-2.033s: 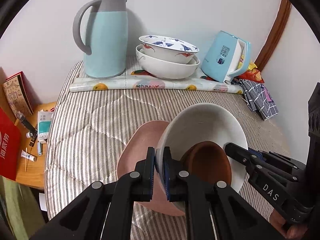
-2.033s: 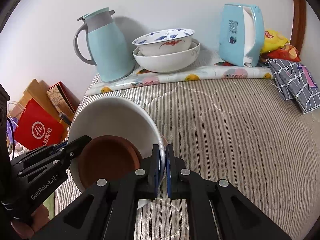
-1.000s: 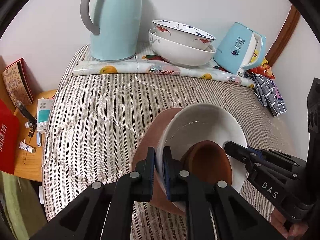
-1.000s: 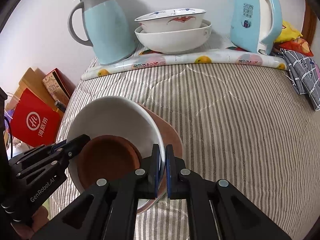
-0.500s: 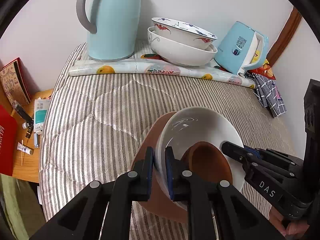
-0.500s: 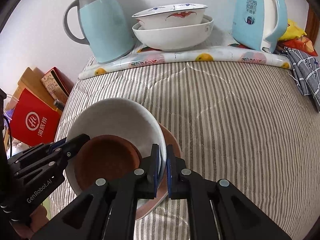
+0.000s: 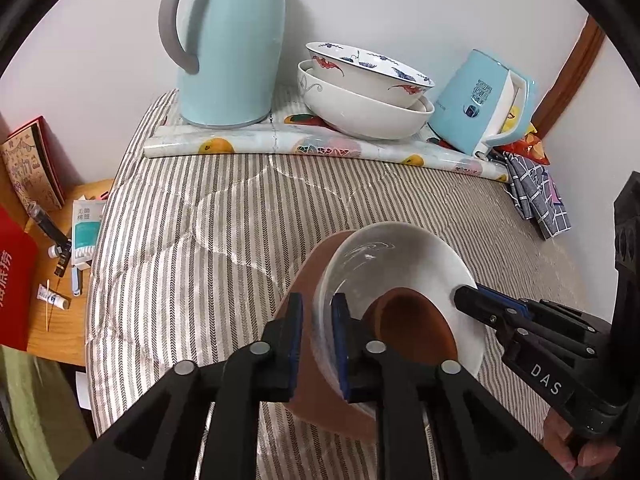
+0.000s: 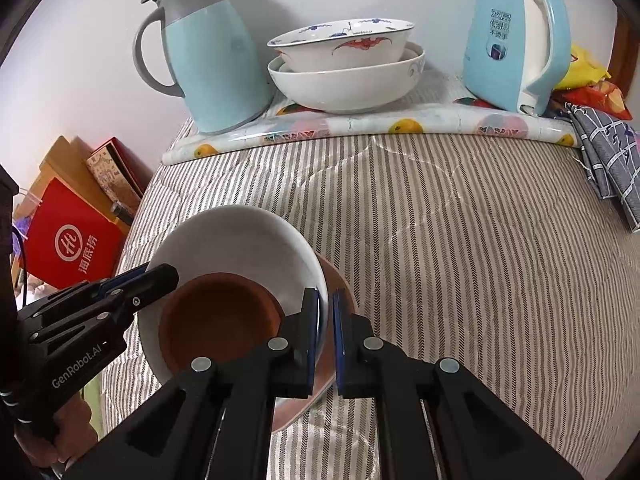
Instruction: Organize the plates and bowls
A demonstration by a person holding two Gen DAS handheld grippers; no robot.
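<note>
The striped quilt (image 8: pixel 460 240) covers the bed and fills the middle of both views; all the dishes stand on it. In the upper part of the right wrist view, two large white bowls (image 8: pixel 344 68) are nested between a light blue thermos jug (image 8: pixel 208 60) and a light blue kettle (image 8: pixel 516 36).

The thing of the task is in the lower left of that view: a pink plate (image 8: pixel 340 300) lies on the quilt, a white bowl (image 8: pixel 236 240) sits on it, and a small brown bowl (image 8: pixel 220 320) sits inside the white one. The white bowl seems a little tilted.

The left gripper (image 7: pixel 316 340) is at the near rim of the white bowl, in the lower centre of its view. Its jaws are opening; the rim is between them, but the outer finger stands clear of it, so I judge the grip is released. The right gripper (image 8: pixel 325 332) is narrow, with its jaws closed on the opposite rim of the same bowl.

I think the step in hand is to let the stack go on the plate. To do it well, the right gripper should open only when the white bowl rests flat and centred. Both grippers should then draw back along their own fingers, not sideways, because a finger that catches the rim could tip the bowl or slide the brown one.
</note>
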